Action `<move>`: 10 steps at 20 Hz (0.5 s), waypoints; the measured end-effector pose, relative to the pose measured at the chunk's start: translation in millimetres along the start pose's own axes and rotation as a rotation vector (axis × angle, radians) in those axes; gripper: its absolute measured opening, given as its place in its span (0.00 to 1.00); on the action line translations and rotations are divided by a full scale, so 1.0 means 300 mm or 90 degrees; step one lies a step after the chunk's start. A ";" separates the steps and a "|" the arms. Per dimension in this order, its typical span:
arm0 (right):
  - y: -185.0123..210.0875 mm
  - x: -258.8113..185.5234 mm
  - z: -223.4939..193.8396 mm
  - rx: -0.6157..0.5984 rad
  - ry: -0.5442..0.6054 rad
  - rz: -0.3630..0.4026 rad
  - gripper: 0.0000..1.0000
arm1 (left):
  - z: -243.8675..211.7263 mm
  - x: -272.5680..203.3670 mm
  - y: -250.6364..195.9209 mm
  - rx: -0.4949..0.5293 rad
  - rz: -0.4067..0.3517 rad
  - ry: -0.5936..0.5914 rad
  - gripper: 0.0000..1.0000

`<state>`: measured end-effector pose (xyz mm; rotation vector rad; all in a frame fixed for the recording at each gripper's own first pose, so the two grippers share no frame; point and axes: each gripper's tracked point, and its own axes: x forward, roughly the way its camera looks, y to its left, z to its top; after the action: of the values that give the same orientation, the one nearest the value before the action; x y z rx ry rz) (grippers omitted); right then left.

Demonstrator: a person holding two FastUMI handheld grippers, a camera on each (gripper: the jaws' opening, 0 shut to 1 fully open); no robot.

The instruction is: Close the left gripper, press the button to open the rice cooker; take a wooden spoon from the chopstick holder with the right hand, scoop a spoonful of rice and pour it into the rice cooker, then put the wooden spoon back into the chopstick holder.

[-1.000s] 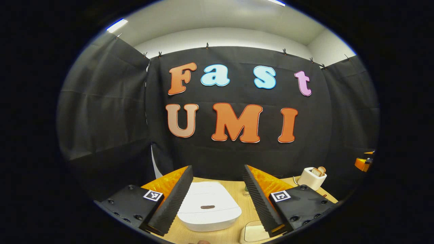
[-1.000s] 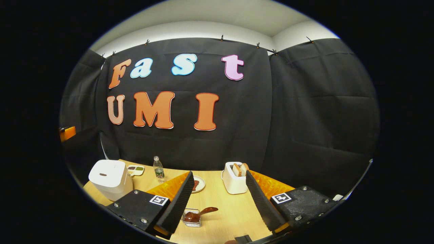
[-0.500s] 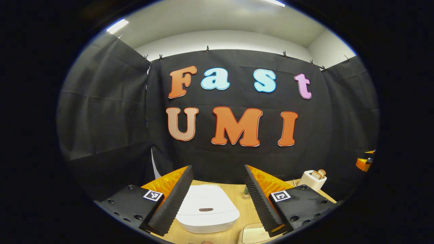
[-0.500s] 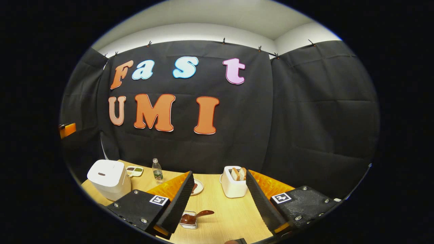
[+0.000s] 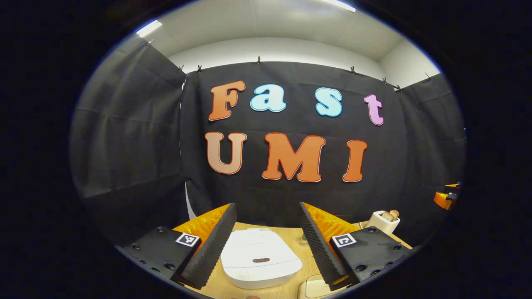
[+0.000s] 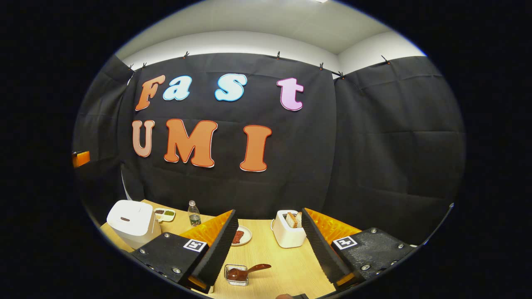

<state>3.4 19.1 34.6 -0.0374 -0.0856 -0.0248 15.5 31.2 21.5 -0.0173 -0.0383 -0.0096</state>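
Toaster (image 6: 287,234), bottle (image 6: 193,214), plate (image 6: 241,236) beside shut rice cooker (image 6: 131,222).

Black cloth wall (image 5: 124,137) clipped along its top edge, hung on three sides of the booth — white wall and ceiling (image 5: 270,25) above it. Ceiling light strip (image 5: 148,28) at upper left of the left gripper view. Light wood table (image 6: 270,249) across the lower frame.
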 end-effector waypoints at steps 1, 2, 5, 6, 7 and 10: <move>0.012 -0.002 0.000 0.000 -0.001 0.000 0.95 | 0.003 0.003 0.013 -0.002 -0.001 0.000 1.00; 0.028 -0.005 0.000 0.003 0.001 0.003 0.95 | 0.003 0.004 0.021 -0.007 -0.002 -0.001 1.00; 0.057 -0.018 -0.017 0.010 0.010 0.006 0.95 | -0.014 0.009 0.051 -0.013 -0.002 0.007 1.00; 0.068 -0.023 -0.024 0.007 0.013 0.007 0.95 | -0.019 0.014 0.071 -0.006 0.007 0.009 1.00; 0.079 -0.022 -0.032 0.004 0.015 0.009 0.95 | -0.028 0.019 0.089 -0.001 0.014 0.011 1.00; 0.115 -0.028 -0.051 0.003 0.020 0.015 0.95 | -0.069 0.027 0.097 0.001 0.011 0.033 0.98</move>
<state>-2.8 53.2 17.6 -0.0339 -0.0533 -0.0012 24.7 59.8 0.5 -0.0164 0.0134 0.0074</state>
